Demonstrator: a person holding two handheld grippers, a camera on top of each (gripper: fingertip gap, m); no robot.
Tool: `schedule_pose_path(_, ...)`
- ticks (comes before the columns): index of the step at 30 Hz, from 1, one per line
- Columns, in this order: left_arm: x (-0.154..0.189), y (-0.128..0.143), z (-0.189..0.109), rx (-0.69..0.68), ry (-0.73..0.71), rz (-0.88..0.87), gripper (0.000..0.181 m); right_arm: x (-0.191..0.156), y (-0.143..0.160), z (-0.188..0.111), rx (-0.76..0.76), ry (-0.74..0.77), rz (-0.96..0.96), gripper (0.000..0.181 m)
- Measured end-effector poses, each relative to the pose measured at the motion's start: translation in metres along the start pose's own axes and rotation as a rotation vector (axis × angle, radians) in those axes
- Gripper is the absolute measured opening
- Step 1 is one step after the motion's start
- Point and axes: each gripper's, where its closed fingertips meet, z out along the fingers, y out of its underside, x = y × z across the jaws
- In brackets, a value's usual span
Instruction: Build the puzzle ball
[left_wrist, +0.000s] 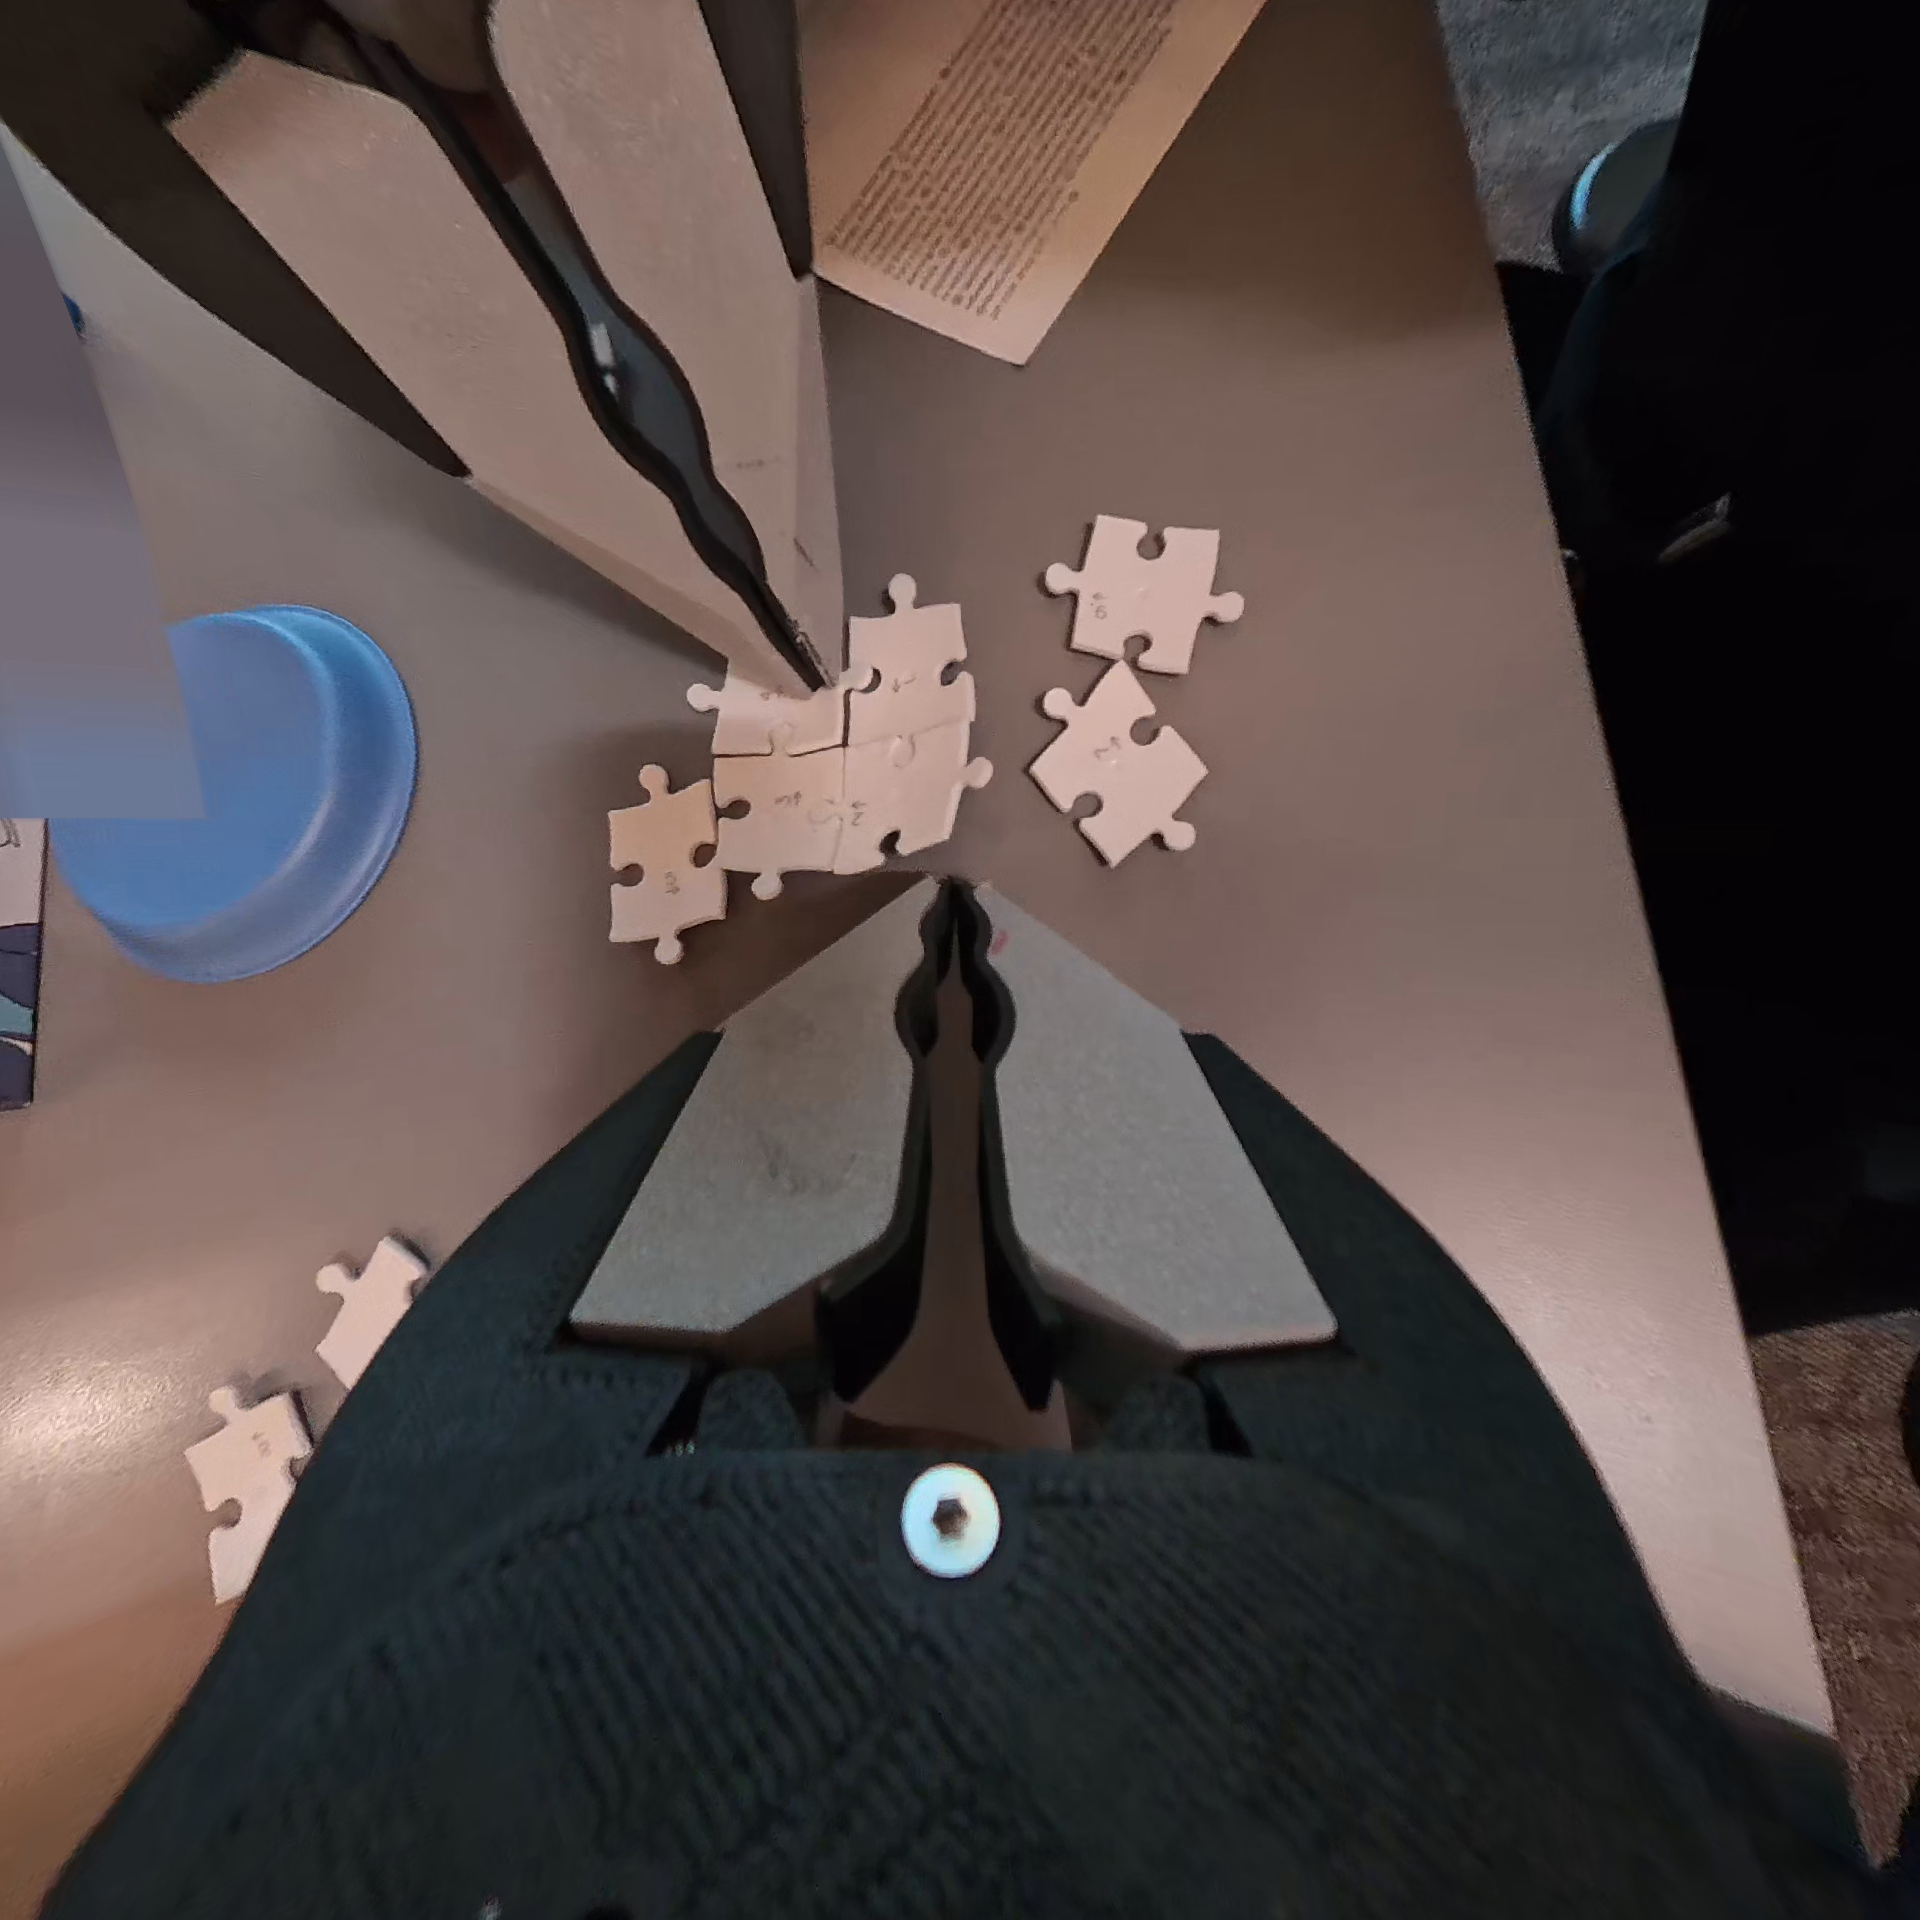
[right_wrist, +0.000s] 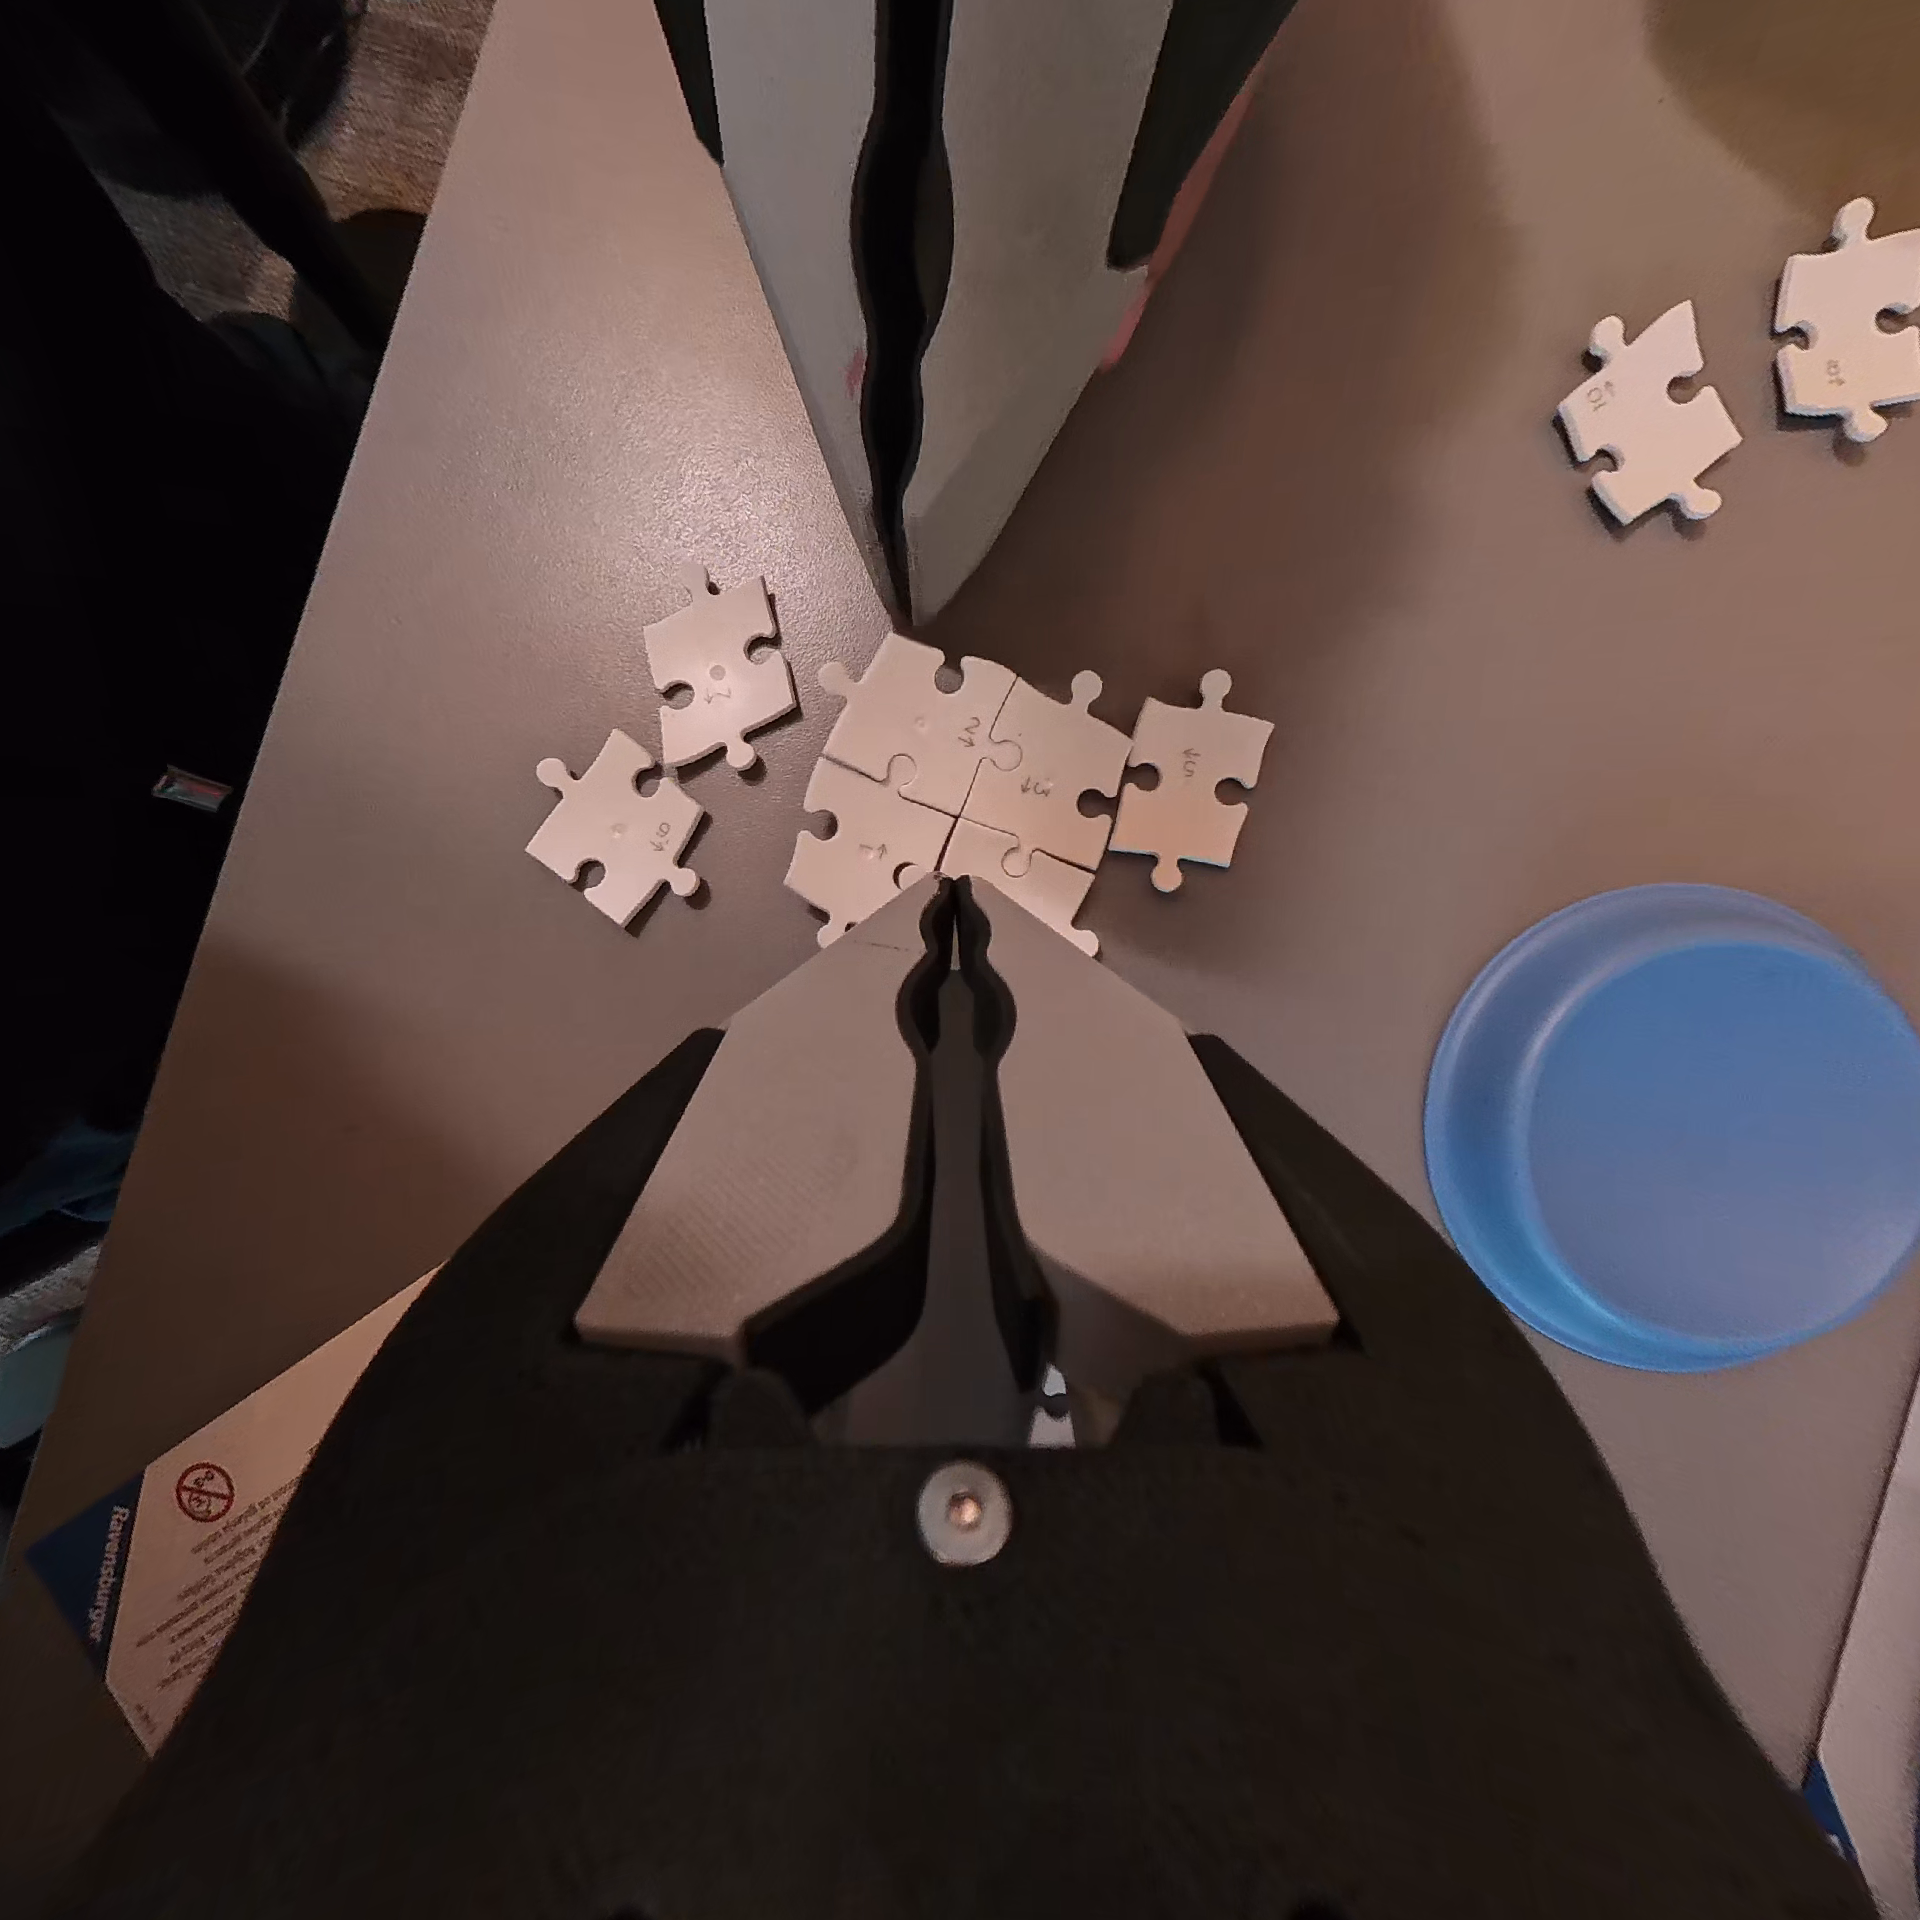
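Four white puzzle pieces are joined into a curved cluster (left_wrist: 847, 774) on the brown table; it also shows in the right wrist view (right_wrist: 956, 779). My left gripper (left_wrist: 951, 894) is shut and empty, with its tip just off the cluster's edge. My right gripper (right_wrist: 951, 894) is shut, and its tip rests on the cluster at a seam between two pieces. It enters the left wrist view from the upper left (left_wrist: 816, 681). One loose piece (left_wrist: 665, 878) lies against the cluster's side. Two more loose pieces (left_wrist: 1143, 597) (left_wrist: 1117, 764) lie on the other side.
A blue round dish (right_wrist: 1683, 1132) stands on the table beside the work area. Two loose pieces (right_wrist: 1647, 416) (right_wrist: 1849, 332) lie farther off. A printed leaflet (left_wrist: 1039, 156) lies near the table's edge (left_wrist: 1621, 727). Dark floor and furniture lie beyond that edge. Tip to tip, the grippers are about 5 cm apart. About 5 cm separates my right fingertips from the loose piece (left_wrist: 665, 878). It is also in sight in the right wrist view (right_wrist: 1194, 768).
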Motion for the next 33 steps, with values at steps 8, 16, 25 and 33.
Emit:
schedule_pose_path(8, -0.011, -0.007, -0.003, 0.012, -0.146, 0.183, 0.019, 0.0, 0.001, 0.0, 0.005, -0.006, 0.013, 0.0)
schedule_pose_path(16, -0.017, -0.014, 0.003, 0.022, -0.25, 0.329, 0.017, 0.0, 0.001, -0.001, 0.014, -0.022, 0.03, 0.0)
schedule_pose_path(25, -0.012, -0.012, 0.009, 0.022, -0.276, 0.404, 0.004, -0.001, 0.002, -0.001, 0.043, -0.06, 0.077, 0.0)
schedule_pose_path(33, -0.013, -0.014, 0.008, 0.004, -0.302, 0.42, 0.003, -0.005, 0.002, -0.002, 0.054, -0.083, 0.073, 0.0)
